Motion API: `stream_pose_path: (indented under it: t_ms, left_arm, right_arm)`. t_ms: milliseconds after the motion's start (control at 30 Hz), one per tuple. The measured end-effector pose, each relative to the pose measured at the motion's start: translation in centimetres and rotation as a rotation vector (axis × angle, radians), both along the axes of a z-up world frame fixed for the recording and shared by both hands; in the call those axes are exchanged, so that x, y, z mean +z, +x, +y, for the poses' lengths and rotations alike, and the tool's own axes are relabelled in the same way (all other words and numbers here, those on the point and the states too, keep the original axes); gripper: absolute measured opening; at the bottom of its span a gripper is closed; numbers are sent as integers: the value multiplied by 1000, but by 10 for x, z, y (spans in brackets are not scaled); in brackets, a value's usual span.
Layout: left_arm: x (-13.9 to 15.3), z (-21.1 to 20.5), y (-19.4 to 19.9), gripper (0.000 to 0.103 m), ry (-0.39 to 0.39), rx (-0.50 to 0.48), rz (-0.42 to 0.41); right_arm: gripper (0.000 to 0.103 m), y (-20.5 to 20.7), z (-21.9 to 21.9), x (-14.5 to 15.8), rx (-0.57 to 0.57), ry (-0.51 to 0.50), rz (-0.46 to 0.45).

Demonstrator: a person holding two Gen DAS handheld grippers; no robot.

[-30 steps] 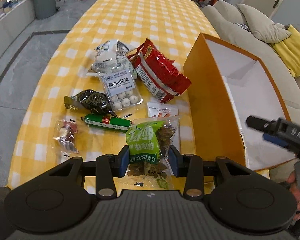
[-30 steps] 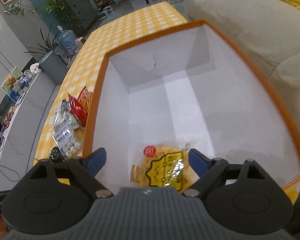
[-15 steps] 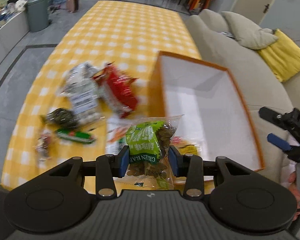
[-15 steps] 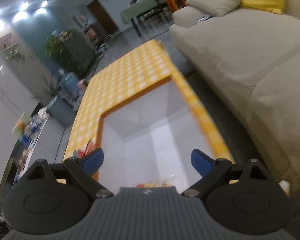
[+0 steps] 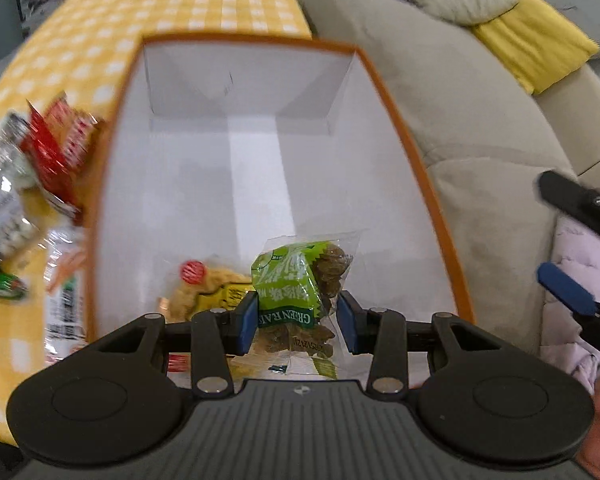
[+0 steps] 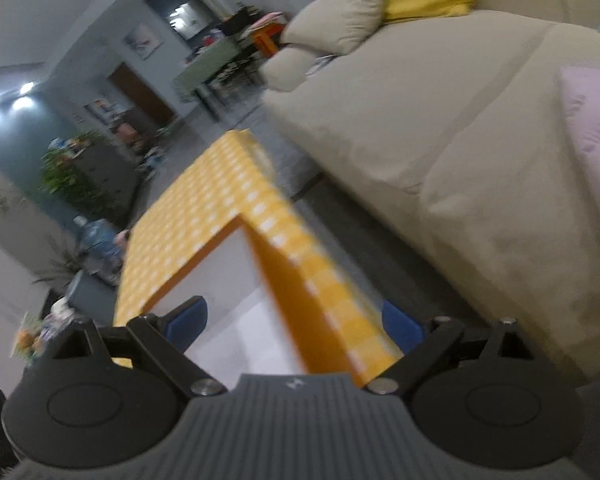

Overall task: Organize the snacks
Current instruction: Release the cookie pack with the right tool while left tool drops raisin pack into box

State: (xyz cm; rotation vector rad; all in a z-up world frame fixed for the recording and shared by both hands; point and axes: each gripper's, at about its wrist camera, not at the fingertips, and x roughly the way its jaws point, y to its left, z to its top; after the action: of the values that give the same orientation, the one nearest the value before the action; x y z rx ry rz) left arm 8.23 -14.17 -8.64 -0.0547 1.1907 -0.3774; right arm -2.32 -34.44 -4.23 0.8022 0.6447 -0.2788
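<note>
Swinging right since a second ago, the left gripper (image 5: 298, 322) now hangs over the orange box (image 5: 428, 200), its blue fingers clenched on the green raisin packet (image 5: 296, 280) above the white near floor. A yellow snack bag (image 5: 208, 292) lies on that floor, just left of the packet. Left of the box, the red packet (image 5: 56, 148) and other blurred snacks sit on the yellow checked tablecloth (image 5: 180, 4). At far right, the beige sofa (image 5: 452, 120) carries a yellow cushion (image 5: 532, 48). The right gripper (image 6: 296, 322) has pulled back off the box's right side, fingers spread wide with nothing between them, straddling the box's corner, plants (image 6: 72, 176) and a dining area far behind.
</note>
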Motion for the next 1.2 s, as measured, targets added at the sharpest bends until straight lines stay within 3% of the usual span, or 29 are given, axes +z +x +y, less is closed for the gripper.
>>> stream_pose_path:
  t_ms: [133,267,300,367,433,667,800,1033,1200]
  left_arm:
    - [-22,-11,7,47,-20,-23,71]
    - [-32,-14,6,48,-46,-39,84]
    - [-33,-14,5,52,-38,-25,75]
    - [-31,-15,4,72,-12,-27,53]
    - [-28,-16,2,78,1,-56,44]
    - [-9,-4,-4,80,-9,-40,30]
    - [3,6,-7,80,-10,-21,15]
    - [39,50,-12,80,9,44,-45]
    - [66,101,-14,80,40,118,-96]
  right_arm:
    - [92,-1,-6,-7,-16,50,-1]
    - [92,5,1,-9,0,39,32]
    - [92,6,2,-10,4,40,34]
    - [92,9,1,-12,4,47,39]
    - [92,10,1,-14,-4,50,48]
    - [92,12,5,-15,-4,42,71]
    - [92,14,12,-14,7,-14,94]
    - [92,23,22,-13,41,-54,118]
    - [92,34,46,-6,125,-87,100]
